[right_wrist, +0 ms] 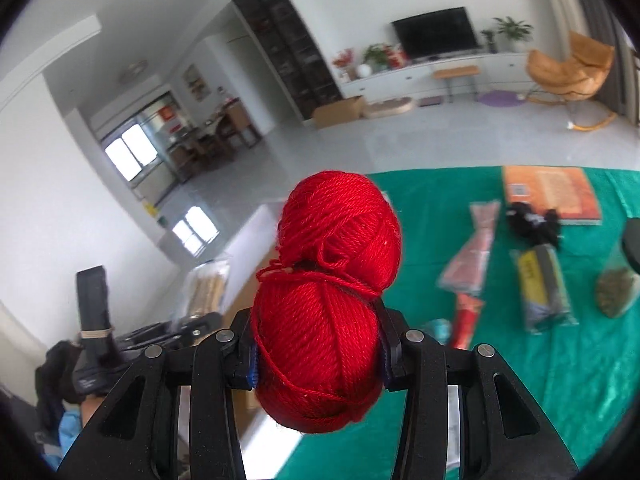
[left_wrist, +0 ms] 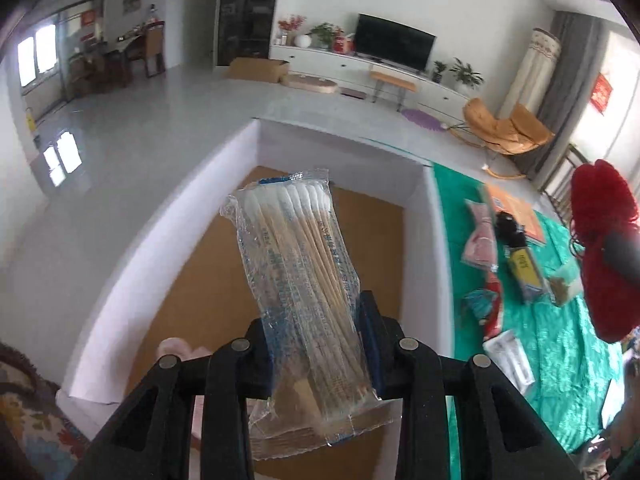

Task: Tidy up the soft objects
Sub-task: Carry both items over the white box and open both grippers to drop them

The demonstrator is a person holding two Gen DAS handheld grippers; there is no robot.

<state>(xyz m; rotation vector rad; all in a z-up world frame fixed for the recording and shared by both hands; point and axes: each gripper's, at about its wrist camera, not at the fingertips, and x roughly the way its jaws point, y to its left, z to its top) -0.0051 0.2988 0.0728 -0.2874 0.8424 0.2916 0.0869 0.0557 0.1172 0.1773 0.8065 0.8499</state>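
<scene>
My left gripper (left_wrist: pixel 320 344) is shut on a clear packet of cotton swabs (left_wrist: pixel 300 264) and holds it above the open white box (left_wrist: pixel 160 240) with a brown cardboard floor. A pink soft item (left_wrist: pixel 176 350) lies in the box near its close corner. My right gripper (right_wrist: pixel 318 354) is shut on a red yarn skein (right_wrist: pixel 328 292), held above the green tablecloth (right_wrist: pixel 540 380) near the box. The yarn also shows in the left wrist view (left_wrist: pixel 604 248) at the right edge. The left gripper with the swabs shows in the right wrist view (right_wrist: pixel 208 292).
On the green cloth lie a pink packet (right_wrist: pixel 472 256), a black scrunchie (right_wrist: pixel 532 220), an orange book (right_wrist: pixel 552 192), a bagged yellow-and-grey item (right_wrist: pixel 544 292), a jar of dried herbs (right_wrist: pixel 620 276) and a red packet (right_wrist: pixel 468 320). Beyond is a living room floor.
</scene>
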